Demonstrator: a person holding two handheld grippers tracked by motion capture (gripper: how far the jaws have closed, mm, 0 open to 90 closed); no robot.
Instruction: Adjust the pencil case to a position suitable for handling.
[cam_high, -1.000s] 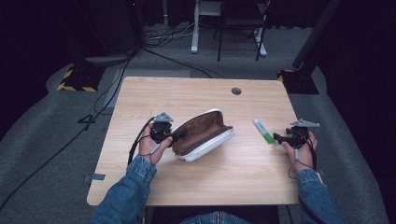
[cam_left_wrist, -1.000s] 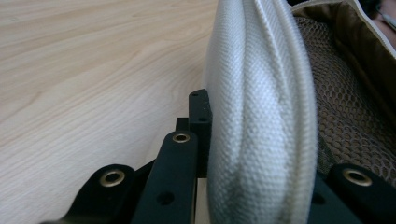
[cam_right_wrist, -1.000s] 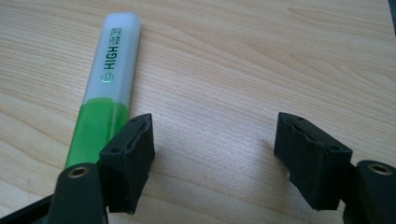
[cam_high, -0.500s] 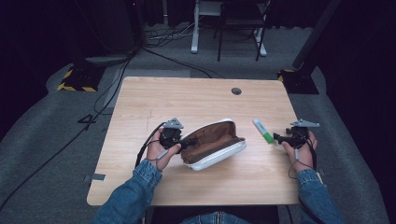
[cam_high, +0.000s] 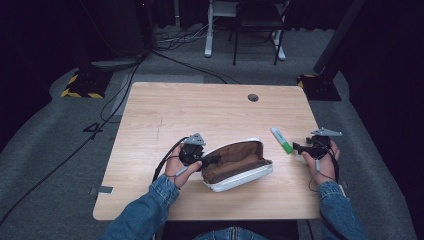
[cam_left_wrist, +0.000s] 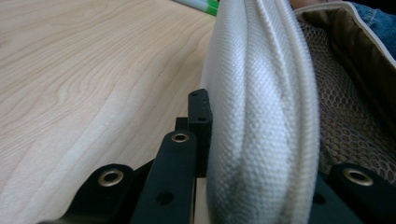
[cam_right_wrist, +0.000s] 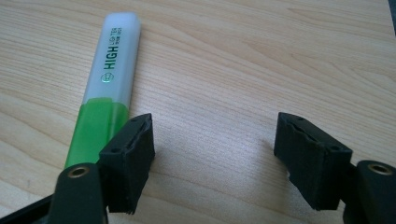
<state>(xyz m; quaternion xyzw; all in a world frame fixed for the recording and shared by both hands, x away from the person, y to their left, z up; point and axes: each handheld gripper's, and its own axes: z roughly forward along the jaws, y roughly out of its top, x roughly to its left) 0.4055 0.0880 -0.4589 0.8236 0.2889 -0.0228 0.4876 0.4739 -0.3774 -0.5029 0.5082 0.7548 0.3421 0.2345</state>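
We had the left gripper (cam_high: 212, 161) clenched on the pouch's (cam_high: 237, 165) white rim near the tabletop's front edge. The highlighter (cam_high: 282, 139) lay just left of our released right gripper (cam_high: 298, 147), its long axis running toward the far edge.

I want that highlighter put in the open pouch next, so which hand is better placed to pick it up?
The right. The right gripper is open, its fingers beside the green highlighter, which lies outside the gap. The left gripper is shut on the pouch wall, holding it open.
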